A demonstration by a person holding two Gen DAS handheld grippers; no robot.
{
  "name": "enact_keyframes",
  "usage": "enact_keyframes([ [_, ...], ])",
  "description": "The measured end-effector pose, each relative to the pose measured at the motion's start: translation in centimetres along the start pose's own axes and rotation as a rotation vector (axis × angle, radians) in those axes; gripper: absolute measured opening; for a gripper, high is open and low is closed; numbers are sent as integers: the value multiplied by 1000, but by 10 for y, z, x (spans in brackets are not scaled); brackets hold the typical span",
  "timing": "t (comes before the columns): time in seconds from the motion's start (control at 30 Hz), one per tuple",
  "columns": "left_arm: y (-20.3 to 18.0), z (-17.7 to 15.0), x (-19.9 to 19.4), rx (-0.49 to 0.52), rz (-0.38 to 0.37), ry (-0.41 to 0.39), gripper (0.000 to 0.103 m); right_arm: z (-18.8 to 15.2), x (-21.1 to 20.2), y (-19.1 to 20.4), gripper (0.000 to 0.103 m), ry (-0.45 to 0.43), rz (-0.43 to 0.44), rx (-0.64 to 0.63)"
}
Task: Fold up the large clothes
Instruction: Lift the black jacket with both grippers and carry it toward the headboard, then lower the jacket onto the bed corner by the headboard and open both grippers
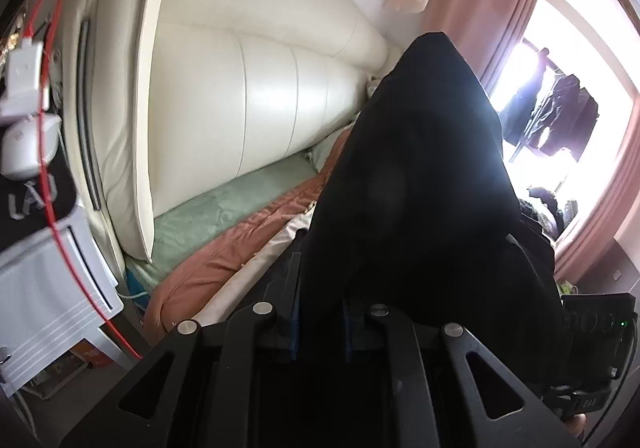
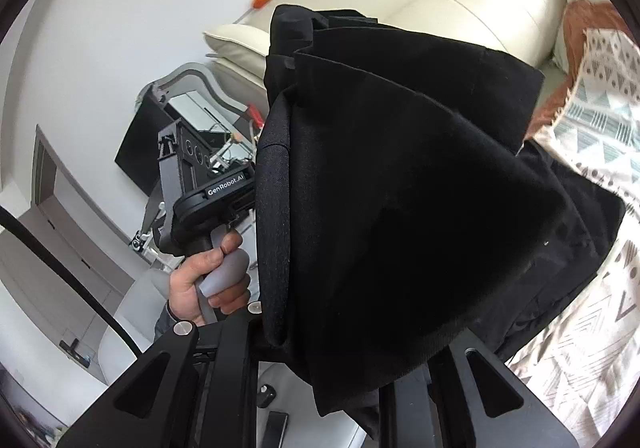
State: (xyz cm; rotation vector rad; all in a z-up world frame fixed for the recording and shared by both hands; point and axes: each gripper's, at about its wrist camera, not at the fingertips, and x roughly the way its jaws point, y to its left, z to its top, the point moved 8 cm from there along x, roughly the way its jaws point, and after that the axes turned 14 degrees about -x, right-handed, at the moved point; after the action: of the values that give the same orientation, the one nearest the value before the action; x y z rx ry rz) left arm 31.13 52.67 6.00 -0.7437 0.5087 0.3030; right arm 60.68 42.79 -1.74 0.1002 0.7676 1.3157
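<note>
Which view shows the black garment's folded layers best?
The right wrist view: the garment shows several stacked edges and a hem, lit enough to separate. The left wrist view gives only a dark backlit mass rising from the left tool.

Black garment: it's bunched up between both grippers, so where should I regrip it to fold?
Take the thick rolled hem of the black garment, coming from the left. It shows as a firm, exposed edge; the rest hangs in loose overlapping layers.
</note>
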Motion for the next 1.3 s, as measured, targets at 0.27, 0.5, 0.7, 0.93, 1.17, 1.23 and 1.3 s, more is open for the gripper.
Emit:
enact_keyframes([
  [0.27,8,-3,97,-25,45,96,16,-1,0,-110,14,2,-46,124],
  [0.5,8,4,162,-6,108,158,16,8,9,-183,14,-23,-72,198],
  [0.7,20,-3,218,47,258,216,24,-9,29,-220,14,-39,-122,260],
  [0.93,47,-11,184,19,292,182,26,-59,58,-279,13,-37,-155,454],
  [1.17,69,-50,116,-24,245,107,90,-40,60,-271,13,-21,-197,387],
  [1.23,73,-61,98,-46,239,86,90,-48,52,-280,13,-13,-207,373],
  [1.3,82,-74,80,-75,253,66,90,-55,46,-282,13,-7,-214,370],
])
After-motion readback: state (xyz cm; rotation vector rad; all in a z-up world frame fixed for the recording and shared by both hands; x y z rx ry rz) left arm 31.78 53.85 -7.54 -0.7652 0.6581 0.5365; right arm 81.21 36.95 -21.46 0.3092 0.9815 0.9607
